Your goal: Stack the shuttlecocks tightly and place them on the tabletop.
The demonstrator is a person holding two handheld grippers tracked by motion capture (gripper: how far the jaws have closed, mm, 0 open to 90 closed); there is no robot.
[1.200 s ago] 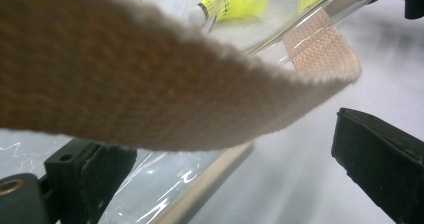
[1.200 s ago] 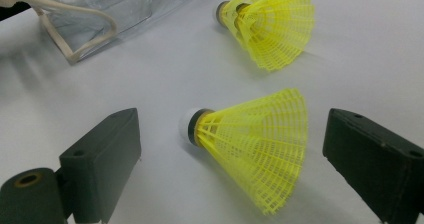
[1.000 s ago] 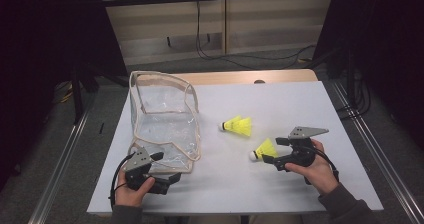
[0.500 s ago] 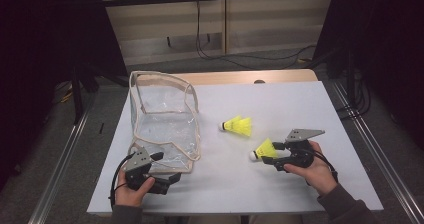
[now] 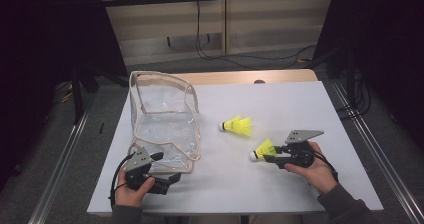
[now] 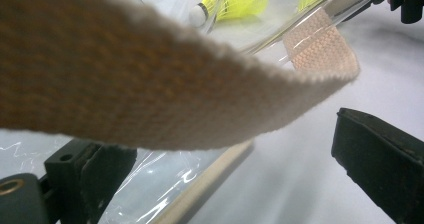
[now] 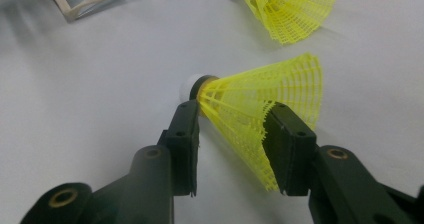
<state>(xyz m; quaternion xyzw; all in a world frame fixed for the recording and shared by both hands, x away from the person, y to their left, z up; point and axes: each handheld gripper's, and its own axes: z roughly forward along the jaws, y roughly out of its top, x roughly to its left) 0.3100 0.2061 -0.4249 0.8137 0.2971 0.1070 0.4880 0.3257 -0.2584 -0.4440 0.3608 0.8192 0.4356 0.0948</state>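
On the left of the white surface (image 5: 300, 109), the left claw (image 5: 170, 178) sits at the near corner of the clear bag (image 5: 165, 119), jaws standing apart with the bag's woven strap (image 6: 150, 94) above them, not pinched. Near mid-surface lies a yellow shuttlecock (image 5: 239, 126). Just right of it and nearer, the right claw (image 5: 264, 157) has just been closing; its jaws now touch both sides of a second shuttlecock (image 7: 260, 109), which lies on the surface.
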